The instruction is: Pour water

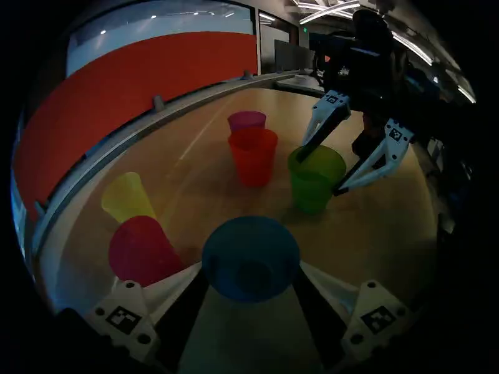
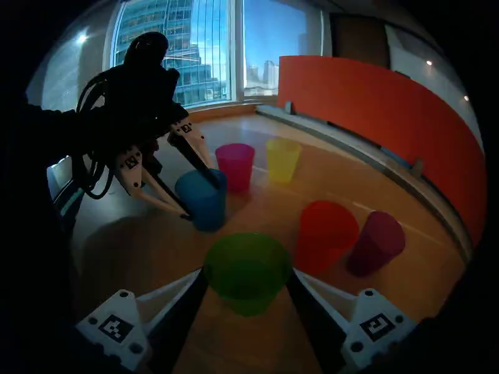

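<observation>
- Now the left gripper [image 1: 251,277] appears to have its jaws closed against both sides of the blue cup [image 1: 249,252]. The cup stands on the desk [image 1: 187,168], well in from the edge along the orange panel [image 1: 125,87].
- The right gripper [image 2: 247,280] likewise seems clamped on the green cup [image 2: 247,265], just beside the red cup [image 2: 324,232].
- I cannot tell whether either cup holds water.
- To pour well, lift one cup straight up, bring its lip over the other's mouth and tilt slowly. Hold the receiving cup upright and steady.
- Mind the red cup when lifting, since a nudge would likely tip it.
</observation>
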Demonstrator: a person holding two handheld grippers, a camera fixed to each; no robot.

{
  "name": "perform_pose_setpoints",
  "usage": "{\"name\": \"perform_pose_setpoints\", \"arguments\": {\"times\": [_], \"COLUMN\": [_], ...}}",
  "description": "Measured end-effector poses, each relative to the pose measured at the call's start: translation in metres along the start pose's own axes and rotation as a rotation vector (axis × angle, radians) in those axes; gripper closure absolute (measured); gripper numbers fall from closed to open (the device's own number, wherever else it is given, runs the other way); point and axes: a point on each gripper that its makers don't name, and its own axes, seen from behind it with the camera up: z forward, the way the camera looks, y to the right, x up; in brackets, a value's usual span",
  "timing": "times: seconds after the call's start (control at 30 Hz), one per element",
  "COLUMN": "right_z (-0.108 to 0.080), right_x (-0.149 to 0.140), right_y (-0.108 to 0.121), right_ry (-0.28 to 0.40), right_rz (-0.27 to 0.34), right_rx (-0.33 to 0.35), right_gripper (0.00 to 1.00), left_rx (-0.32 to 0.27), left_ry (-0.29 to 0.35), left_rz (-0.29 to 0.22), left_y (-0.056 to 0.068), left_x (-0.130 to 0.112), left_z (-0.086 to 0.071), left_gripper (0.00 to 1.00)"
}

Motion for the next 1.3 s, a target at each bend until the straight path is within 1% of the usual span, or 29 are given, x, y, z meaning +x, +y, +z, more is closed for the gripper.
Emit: {"name": "perform_pose_setpoints", "arguments": {"times": [0.2, 0.57, 1.13, 1.2, 1.3], "right_z": [-0.0021, -0.0028, -0.0049, -0.0050, -0.0046], "right_x": [-0.0028, -0.0042, -0.0077, -0.0077, -0.0081], "right_y": [-0.0006, -0.0010, 0.0007, 0.0005, 0.0001], "right_ry": [0.001, 0.004, 0.004, 0.003, 0.001], "right_rz": [-0.004, 0.002, 0.017, 0.019, 0.023], "right_rx": [-0.007, -0.009, -0.014, -0.013, -0.012], "right_gripper": [0.10, 0.09, 0.07, 0.07, 0.03], "left_rx": [-0.002, 0.008, 0.017, 0.016, 0.013], "left_ry": [-0.002, -0.003, -0.005, -0.007, -0.009], "left_rz": [-0.014, -0.002, -0.006, -0.009, -0.014], "left_y": [0.0005, 0.0012, 0.0001, 0.0004, 0.0009], "left_x": [-0.0026, -0.0018, -0.0035, -0.0040, -0.0049], "left_z": [0.0005, 0.0007, -0.0012, -0.0014, -0.0013], "left_gripper": [0.14, 0.14, 0.14, 0.14, 0.14]}}
